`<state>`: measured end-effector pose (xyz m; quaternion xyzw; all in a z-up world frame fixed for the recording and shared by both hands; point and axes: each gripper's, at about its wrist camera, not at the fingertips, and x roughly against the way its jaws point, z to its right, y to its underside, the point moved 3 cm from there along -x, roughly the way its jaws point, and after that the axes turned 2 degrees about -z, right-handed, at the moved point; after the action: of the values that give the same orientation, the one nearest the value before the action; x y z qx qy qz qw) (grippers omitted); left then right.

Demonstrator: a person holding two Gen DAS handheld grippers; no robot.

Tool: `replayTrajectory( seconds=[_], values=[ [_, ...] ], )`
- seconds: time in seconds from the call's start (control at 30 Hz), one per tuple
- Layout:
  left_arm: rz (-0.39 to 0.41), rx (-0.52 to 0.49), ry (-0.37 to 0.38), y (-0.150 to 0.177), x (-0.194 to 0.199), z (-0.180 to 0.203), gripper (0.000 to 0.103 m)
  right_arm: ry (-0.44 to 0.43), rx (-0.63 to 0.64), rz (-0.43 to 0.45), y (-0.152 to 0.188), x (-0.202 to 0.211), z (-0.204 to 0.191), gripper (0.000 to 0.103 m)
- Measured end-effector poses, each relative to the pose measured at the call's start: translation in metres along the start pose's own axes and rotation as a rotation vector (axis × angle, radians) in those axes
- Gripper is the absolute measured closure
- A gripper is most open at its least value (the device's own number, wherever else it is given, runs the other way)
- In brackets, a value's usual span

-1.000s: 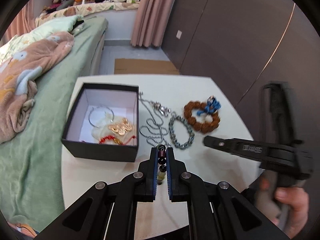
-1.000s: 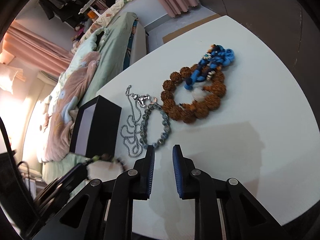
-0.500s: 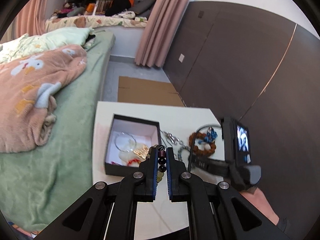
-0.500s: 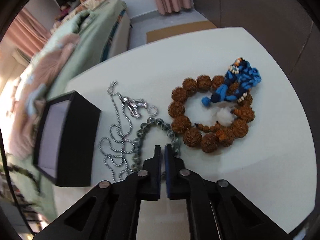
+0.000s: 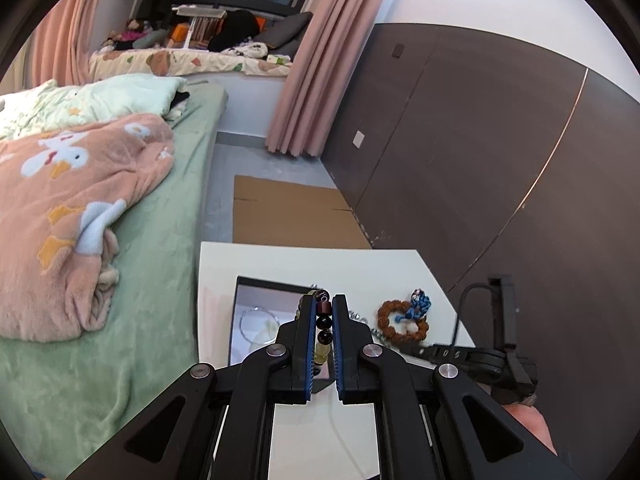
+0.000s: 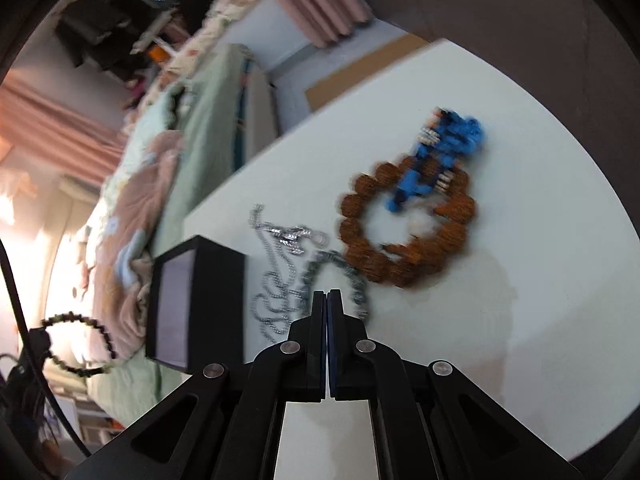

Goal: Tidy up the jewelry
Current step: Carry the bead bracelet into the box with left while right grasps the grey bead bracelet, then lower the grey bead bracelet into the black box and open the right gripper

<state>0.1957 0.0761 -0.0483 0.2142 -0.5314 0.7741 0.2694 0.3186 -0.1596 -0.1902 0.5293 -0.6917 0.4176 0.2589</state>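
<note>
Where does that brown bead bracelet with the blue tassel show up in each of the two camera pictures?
Left wrist view: brown bead bracelet lies small at lower right on the white table.
Right wrist view: it is large, right of centre, blurred.
Shared landmark: the black box, left of it in both.

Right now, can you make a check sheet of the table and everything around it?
Surface: white table, partly bare.
Job's things: black jewelry box, open; silver ball chain, grey bead bracelet, brown bead bracelet with blue tassel on the table.
Clutter: nothing seen.
Grippers: left gripper shut on dark bead bracelet; right gripper shut, holding nothing.
Cables: black cable.
Surroundings: green bed, pink curtain.
</note>
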Motion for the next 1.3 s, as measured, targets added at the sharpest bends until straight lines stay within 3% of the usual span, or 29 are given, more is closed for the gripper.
replayTrajectory(
  seconds=[0.03, 0.07, 0.1, 0.17, 0.33, 0.4, 0.47, 0.53, 0.57, 0.6, 0.67, 0.7, 0.77, 0.8, 0.83, 0.93, 1.1, 1.3],
  values=[
    [0.001, -0.003, 0.002, -0.002, -0.001, 0.001, 0.095, 0.004, -0.022, -0.029, 0.0, -0.004, 0.004, 0.099],
    [0.002, -0.008, 0.002, -0.003, -0.003, 0.003, 0.095, 0.003, -0.04, -0.052, 0.004, -0.007, 0.005, 0.09],
    [0.002, -0.01, 0.002, -0.004, -0.004, 0.004, 0.095, 0.0, -0.052, -0.063, 0.005, -0.007, 0.006, 0.073],
    [0.0, -0.014, 0.005, -0.006, -0.008, 0.006, 0.095, -0.001, -0.046, -0.043, 0.01, -0.001, 0.004, 0.058],
    [-0.007, -0.025, 0.001, -0.01, -0.018, 0.01, 0.095, 0.084, 0.014, -0.03, 0.003, -0.011, -0.004, 0.06],
    [-0.011, -0.027, -0.002, -0.011, -0.022, 0.011, 0.095, 0.13, 0.011, -0.059, 0.004, -0.021, -0.001, 0.069],
    [-0.014, -0.022, -0.007, -0.013, -0.026, 0.011, 0.095, 0.202, 0.074, -0.041, 0.003, -0.023, -0.009, 0.07],
    [-0.02, -0.017, -0.014, -0.014, -0.031, 0.01, 0.095, 0.3, 0.176, -0.03, 0.005, -0.03, -0.022, 0.079],
    [-0.024, -0.014, -0.016, -0.014, -0.033, 0.009, 0.095, 0.34, 0.209, -0.023, 0.006, -0.032, -0.025, 0.092],
    [-0.029, -0.007, -0.021, -0.014, -0.036, 0.008, 0.095, 0.334, 0.216, -0.026, 0.007, -0.033, -0.026, 0.092],
    [-0.06, 0.023, -0.004, -0.013, -0.044, 0.002, 0.094, 0.277, 0.186, -0.035, 0.007, -0.029, -0.023, 0.093],
    [-0.075, 0.035, 0.001, -0.012, -0.047, 0.001, 0.087, 0.25, 0.169, -0.026, 0.006, -0.024, -0.022, 0.093],
    [-0.113, 0.078, -0.007, -0.006, -0.053, -0.008, 0.049, 0.174, 0.152, 0.022, 0.005, -0.008, -0.023, 0.093],
    [-0.106, 0.092, -0.008, -0.004, -0.052, -0.012, 0.023, 0.12, 0.156, 0.062, 0.004, 0.004, -0.028, 0.093],
    [-0.09, 0.101, -0.009, -0.002, -0.05, -0.014, 0.013, 0.081, 0.158, 0.091, 0.005, 0.011, -0.032, 0.093],
    [-0.067, 0.107, -0.033, 0.005, -0.042, -0.02, 0.013, -0.052, 0.162, 0.162, 0.006, 0.031, -0.043, 0.093],
    [-0.066, 0.135, -0.052, 0.01, -0.037, -0.034, 0.013, -0.219, 0.185, 0.2, 0.008, 0.039, -0.069, 0.093],
    [-0.049, 0.163, -0.076, 0.011, -0.024, -0.052, 0.013, -0.343, 0.233, 0.204, 0.015, 0.03, -0.107, 0.093]
  ],
)
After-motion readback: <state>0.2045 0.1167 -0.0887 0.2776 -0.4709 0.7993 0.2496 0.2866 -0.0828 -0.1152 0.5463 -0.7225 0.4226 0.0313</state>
